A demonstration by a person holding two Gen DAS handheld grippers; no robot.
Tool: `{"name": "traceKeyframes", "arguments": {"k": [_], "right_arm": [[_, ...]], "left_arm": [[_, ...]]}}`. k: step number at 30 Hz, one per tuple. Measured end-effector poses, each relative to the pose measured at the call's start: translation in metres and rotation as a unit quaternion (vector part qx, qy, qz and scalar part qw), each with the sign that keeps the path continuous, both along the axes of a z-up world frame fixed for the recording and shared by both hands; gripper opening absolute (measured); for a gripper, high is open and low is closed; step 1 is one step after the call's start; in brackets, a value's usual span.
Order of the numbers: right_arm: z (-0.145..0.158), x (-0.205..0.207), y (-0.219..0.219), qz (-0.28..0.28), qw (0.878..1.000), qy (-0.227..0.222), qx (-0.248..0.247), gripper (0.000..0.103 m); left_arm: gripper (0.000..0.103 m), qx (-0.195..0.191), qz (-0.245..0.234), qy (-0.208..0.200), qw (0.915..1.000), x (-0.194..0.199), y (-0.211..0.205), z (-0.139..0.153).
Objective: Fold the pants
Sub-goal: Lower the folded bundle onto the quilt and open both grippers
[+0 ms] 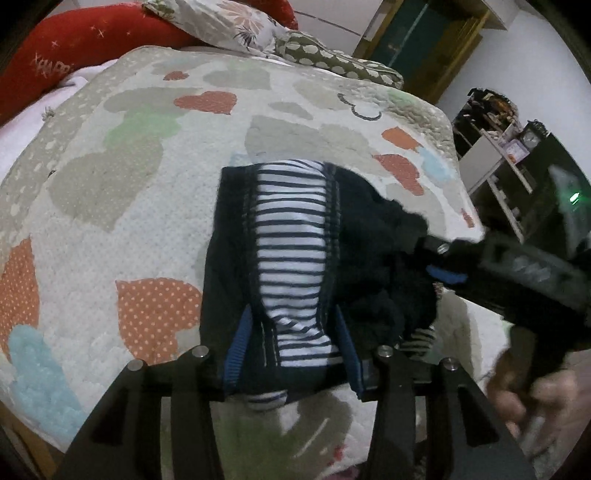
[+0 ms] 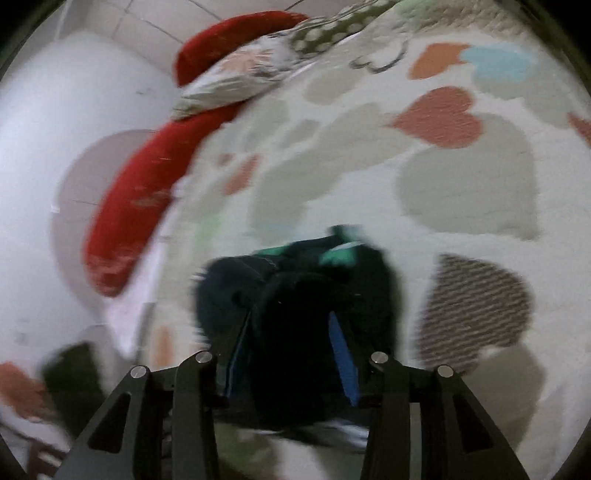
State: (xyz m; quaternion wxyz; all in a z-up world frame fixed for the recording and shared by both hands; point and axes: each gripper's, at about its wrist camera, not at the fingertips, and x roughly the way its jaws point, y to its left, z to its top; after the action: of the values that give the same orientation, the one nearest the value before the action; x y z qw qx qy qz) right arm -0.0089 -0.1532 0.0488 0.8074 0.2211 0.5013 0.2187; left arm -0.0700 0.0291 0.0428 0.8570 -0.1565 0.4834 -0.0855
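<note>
Writing first: the red cushion [image 1: 74, 44] at the far left of the bed carries pale stitched letters that look like "HAPP", the rest too faint to read, and the bedspread [image 1: 110, 177] shows a small smiling-face outline near its far right edge. No brand or label is readable on the pants [image 1: 291, 258] themselves. They are dark navy with a white panel of thin navy stripes running down the middle, flanked by lines of pale stitching, and they lie bunched on the bedspread toward its near right side, over grey, orange and green heart patches. The left hand-held gripper [image 1: 291, 365] has its blue-padded fingers [image 1: 236, 354] on either side of the striped panel's near end, clamped on the fabric. The right hand-held gripper [image 2: 291, 373] comes in from the right, a hand [image 1: 535, 402] blurred behind it; in its own smeared view dark cloth fills the gap between its blue pads [image 2: 343, 362], pinched there, with a flash of green trim [image 2: 340, 254] at the far edge of the bundle. A floral pillow [image 1: 229, 22] and a spotted one [image 1: 332, 59] sit at the far end.
</note>
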Motion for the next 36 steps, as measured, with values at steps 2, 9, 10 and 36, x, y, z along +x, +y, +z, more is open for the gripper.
{"name": "traceKeyframes", "arguments": {"k": [2, 9, 10, 36], "right_arm": [[-0.001, -0.002, -0.004, -0.003, 1.000, -0.008, -0.015, 0.043], [0.017, -0.010, -0.025, -0.022, 0.998, -0.050, -0.010, 0.068], [0.017, -0.010, -0.031, -0.028, 0.998, -0.055, -0.002, 0.072], [0.014, 0.077, -0.014, -0.023, 0.997, -0.050, 0.053, 0.035]], "left_arm": [[0.044, -0.014, 0.000, -0.005, 0.9999, -0.005, 0.007, 0.008], [0.057, -0.033, 0.055, -0.023, 0.9977, -0.003, 0.051, 0.022], [0.057, -0.041, 0.066, -0.016, 0.9968, 0.001, 0.060, 0.020], [0.046, -0.019, 0.021, 0.013, 0.9995, 0.124, 0.018, 0.019]]}}
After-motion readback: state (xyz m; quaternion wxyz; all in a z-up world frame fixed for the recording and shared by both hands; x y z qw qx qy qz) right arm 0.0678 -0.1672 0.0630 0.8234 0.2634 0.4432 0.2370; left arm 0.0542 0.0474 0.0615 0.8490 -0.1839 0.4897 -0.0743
